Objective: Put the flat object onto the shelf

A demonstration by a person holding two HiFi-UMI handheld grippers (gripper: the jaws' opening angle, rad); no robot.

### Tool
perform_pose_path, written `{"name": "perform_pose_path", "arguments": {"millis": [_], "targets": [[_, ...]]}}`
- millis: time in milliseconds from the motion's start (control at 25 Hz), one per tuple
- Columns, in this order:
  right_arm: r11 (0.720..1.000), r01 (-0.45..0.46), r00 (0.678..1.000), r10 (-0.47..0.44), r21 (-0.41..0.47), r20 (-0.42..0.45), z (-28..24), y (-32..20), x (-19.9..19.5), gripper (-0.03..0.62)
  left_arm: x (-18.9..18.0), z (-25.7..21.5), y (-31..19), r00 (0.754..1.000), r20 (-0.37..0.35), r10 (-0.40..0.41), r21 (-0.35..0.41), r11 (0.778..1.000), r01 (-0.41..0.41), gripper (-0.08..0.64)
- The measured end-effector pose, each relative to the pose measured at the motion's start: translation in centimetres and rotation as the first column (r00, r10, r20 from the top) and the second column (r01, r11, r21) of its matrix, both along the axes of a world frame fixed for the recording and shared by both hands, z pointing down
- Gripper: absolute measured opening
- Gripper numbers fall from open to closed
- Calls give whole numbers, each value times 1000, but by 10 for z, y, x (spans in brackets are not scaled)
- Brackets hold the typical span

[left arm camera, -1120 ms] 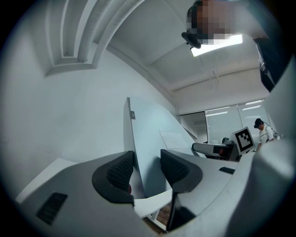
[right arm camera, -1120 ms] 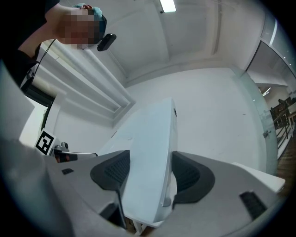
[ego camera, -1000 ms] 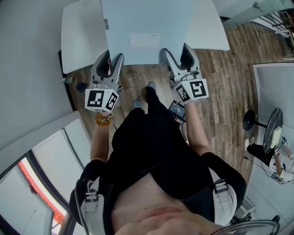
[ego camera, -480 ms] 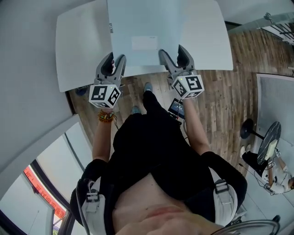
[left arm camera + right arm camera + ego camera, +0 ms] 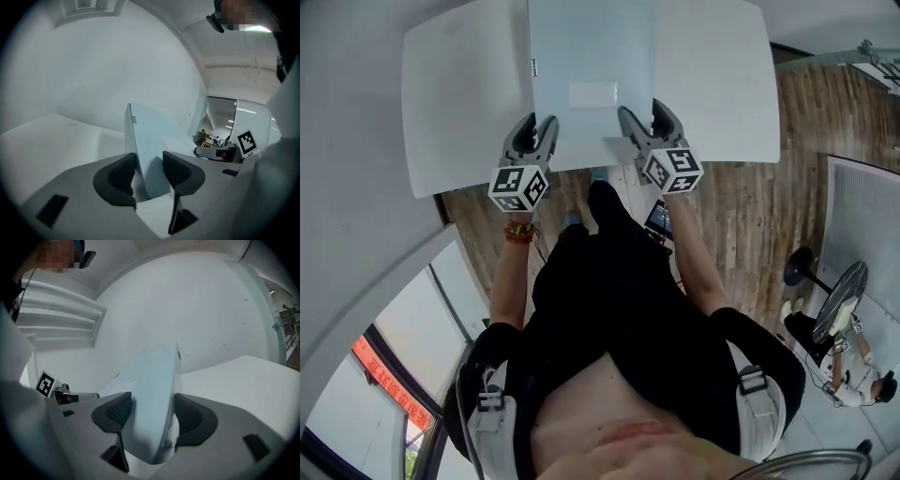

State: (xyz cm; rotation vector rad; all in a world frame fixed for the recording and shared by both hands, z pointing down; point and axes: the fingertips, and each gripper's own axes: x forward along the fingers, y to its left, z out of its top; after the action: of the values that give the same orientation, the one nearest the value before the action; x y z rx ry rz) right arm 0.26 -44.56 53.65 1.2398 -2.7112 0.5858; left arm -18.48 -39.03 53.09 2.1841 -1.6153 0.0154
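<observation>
A flat pale blue-grey panel (image 5: 591, 75) with a white label is held out in front of me by its near edge. My left gripper (image 5: 532, 136) is shut on its near left corner and my right gripper (image 5: 639, 127) on its near right corner. The panel hangs over a white shelf top (image 5: 459, 103) that spreads out on both sides of it. In the left gripper view the panel (image 5: 150, 136) stands edge-on between the dark pads of the left gripper (image 5: 149, 166). The right gripper view shows the panel (image 5: 154, 376) clamped the same way in the right gripper (image 5: 152, 411).
A wooden floor (image 5: 741, 216) lies below and to the right. A round fan on a stand (image 5: 839, 300) and a grey board (image 5: 872, 206) stand at the right. A white wall (image 5: 347, 187) runs along the left. A small device (image 5: 659, 217) hangs at the person's hip.
Both grippers have carried the panel forward, farther over the white shelf top. The grip on the panel has not changed.
</observation>
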Motion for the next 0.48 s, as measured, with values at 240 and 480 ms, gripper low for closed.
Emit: {"name": "perform_pose_path", "arguments": {"millis": [240,480], "targets": [[995,16,1000,-18,-102,-16,47,-9,4,281,5,41,-7,1000,2,-12,-84,996,12,183],[982,25,999,-33,-187,-38,83,-5,3,281,6,75,-2,1000,-3,-13,-173,985,12,183]]}}
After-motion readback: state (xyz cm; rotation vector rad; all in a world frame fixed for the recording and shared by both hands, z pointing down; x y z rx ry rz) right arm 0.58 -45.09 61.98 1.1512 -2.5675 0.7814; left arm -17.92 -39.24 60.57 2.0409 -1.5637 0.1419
